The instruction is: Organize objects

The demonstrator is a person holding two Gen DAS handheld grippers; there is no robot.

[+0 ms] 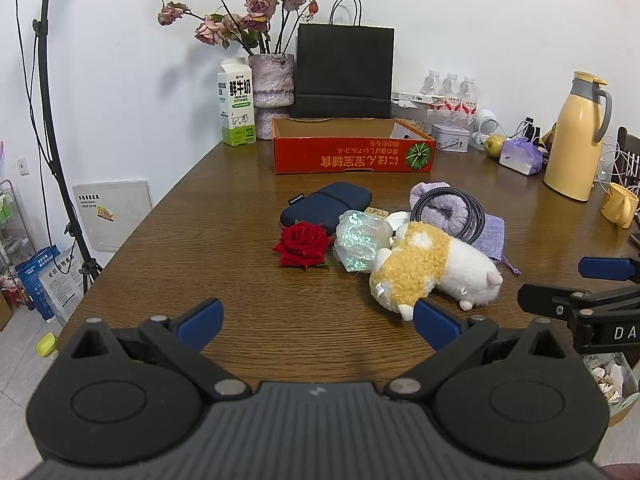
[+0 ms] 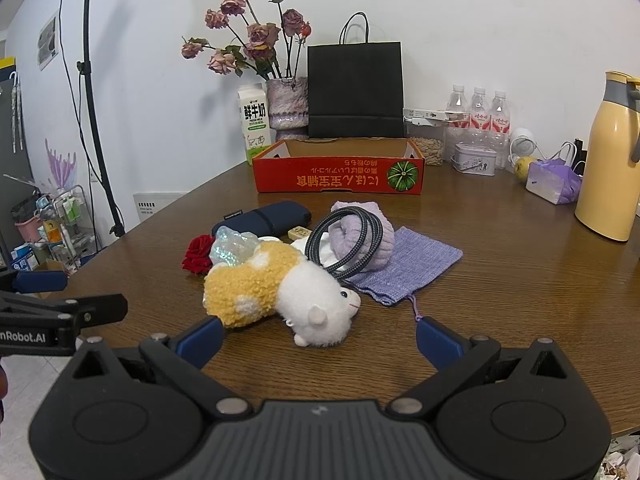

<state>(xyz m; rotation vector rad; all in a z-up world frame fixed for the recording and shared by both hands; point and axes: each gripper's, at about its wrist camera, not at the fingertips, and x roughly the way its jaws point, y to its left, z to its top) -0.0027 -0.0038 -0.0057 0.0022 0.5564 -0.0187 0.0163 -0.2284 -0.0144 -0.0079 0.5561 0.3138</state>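
A pile of objects lies mid-table: a yellow and white plush toy [image 1: 432, 268] [image 2: 280, 292], a red rose [image 1: 303, 244] [image 2: 198, 254], a shiny crinkled packet [image 1: 360, 240] [image 2: 234, 246], a dark blue pouch [image 1: 326, 206] [image 2: 262, 216], a braided cable [image 1: 472, 212] [image 2: 344, 240] coiled over a purple fluffy item [image 2: 372, 228], and a purple cloth bag [image 2: 404, 264]. An open red cardboard box [image 1: 352, 156] [image 2: 340, 174] stands behind them. My left gripper [image 1: 318, 322] is open and empty, just before the plush. My right gripper [image 2: 318, 340] is open and empty, with the plush close in front of it.
At the back stand a milk carton [image 1: 237, 104], a vase of dried roses [image 1: 272, 88], a black paper bag [image 1: 344, 72] and water bottles [image 2: 478, 114]. A yellow thermos [image 1: 576, 136] [image 2: 612, 160] and a yellow mug [image 1: 618, 204] stand at the right. A light stand [image 1: 52, 120] is left of the table.
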